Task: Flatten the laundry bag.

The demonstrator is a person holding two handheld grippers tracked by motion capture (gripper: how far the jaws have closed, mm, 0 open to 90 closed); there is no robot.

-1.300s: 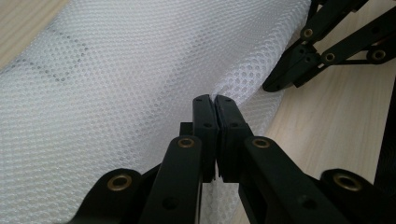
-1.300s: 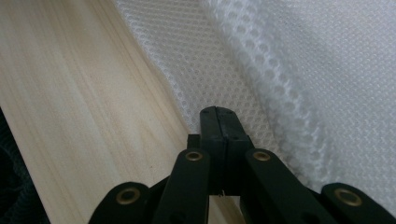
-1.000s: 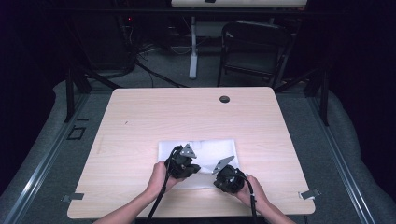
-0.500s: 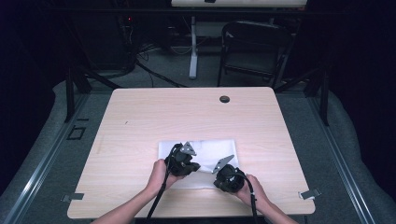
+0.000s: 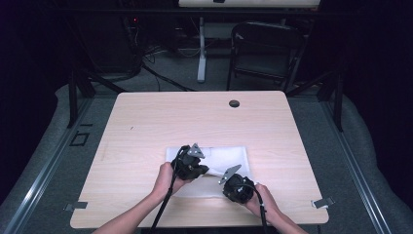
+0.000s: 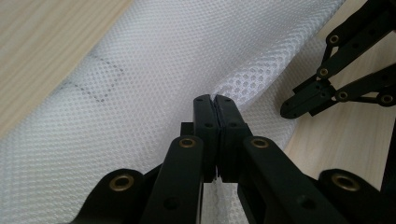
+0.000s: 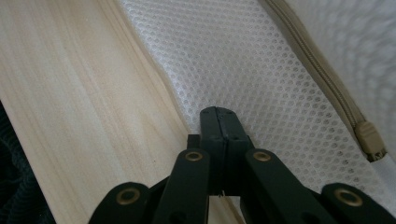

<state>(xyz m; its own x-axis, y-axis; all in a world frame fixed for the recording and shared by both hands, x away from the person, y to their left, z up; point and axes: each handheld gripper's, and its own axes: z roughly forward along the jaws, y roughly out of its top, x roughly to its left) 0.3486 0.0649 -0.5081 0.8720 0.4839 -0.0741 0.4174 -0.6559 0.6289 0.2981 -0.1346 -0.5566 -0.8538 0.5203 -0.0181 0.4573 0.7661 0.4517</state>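
Note:
A white mesh bag lies flat on the light wooden table, near its front edge. A beige zipper with its pull runs along the bag. My left gripper is shut, and the mesh puckers into a raised fold at its tips. It sits over the bag's left half in the high view. My right gripper is shut on the bag's near edge, right beside bare wood. In the left gripper view the right gripper shows at that same edge.
A round cable hole sits near the table's far edge. A dark chair and a white post stand on the floor behind the table. Metal brackets mark the front corners.

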